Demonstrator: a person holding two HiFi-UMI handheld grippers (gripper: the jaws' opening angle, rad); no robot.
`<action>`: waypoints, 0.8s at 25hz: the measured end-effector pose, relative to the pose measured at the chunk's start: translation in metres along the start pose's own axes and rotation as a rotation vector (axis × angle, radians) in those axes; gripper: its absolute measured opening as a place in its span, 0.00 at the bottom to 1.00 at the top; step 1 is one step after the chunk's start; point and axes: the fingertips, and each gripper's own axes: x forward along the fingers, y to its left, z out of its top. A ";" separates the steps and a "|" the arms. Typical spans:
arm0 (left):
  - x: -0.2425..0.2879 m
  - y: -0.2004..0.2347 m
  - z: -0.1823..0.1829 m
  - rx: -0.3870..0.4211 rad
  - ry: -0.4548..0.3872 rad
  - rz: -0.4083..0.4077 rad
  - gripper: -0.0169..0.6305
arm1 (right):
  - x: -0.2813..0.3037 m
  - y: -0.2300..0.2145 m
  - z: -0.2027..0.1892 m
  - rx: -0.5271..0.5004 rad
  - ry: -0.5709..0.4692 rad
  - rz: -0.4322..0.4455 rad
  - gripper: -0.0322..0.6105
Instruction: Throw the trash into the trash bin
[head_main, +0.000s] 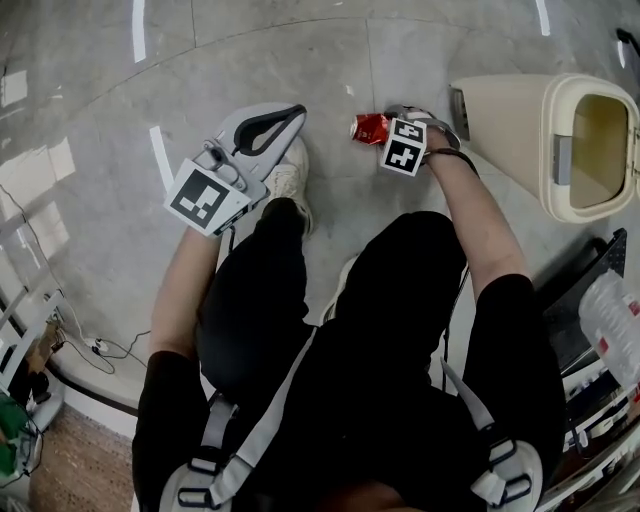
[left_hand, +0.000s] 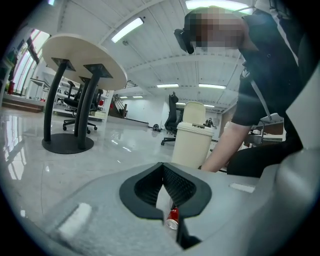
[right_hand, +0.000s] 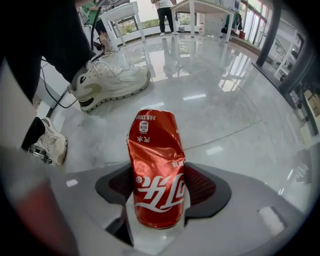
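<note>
**Can** (head_main: 368, 128): red, dented, lying on the floor (head_main: 100, 120) in front of the person's feet, well left of the bin. In the right gripper view the can (right_hand: 156, 170) fills the space between the jaws, with white lettering facing the camera.

**Right gripper** (head_main: 385, 125): pointed steeply down at the floor. Its jaws are closed on the can, the dark pads (right_hand: 202, 186) against both its sides, with the gripper (right_hand: 157, 172) set around the can's near half.

**Left gripper** (head_main: 298, 112): held low over the floor at the person's left and nearly level. Jaws pressed together at the tips with nothing between them. In its own view the gripper (left_hand: 162, 167) leaves a narrow slit lower down, and the can (left_hand: 173, 218) shows through it on the floor beyond.

**Bin** (head_main: 500, 130): cream, with a swing lid, standing on the floor to the right of the can and apart from it. In the left gripper view the bin (left_hand: 192, 142) stands upright behind the person's forearm.

**Shoe** (head_main: 288, 180): white trainer just beside the left gripper. The same shoe (right_hand: 107, 82) lies beyond the can in the right gripper view.
</note>
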 end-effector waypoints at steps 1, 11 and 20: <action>0.001 0.000 -0.003 -0.006 0.005 0.000 0.03 | 0.000 0.000 -0.001 -0.003 0.000 -0.005 0.51; 0.005 0.017 0.035 0.016 -0.007 -0.002 0.03 | -0.076 -0.020 0.049 0.009 -0.157 -0.121 0.50; -0.031 0.018 0.240 0.024 -0.036 0.007 0.03 | -0.304 -0.003 0.128 0.268 -0.360 -0.150 0.50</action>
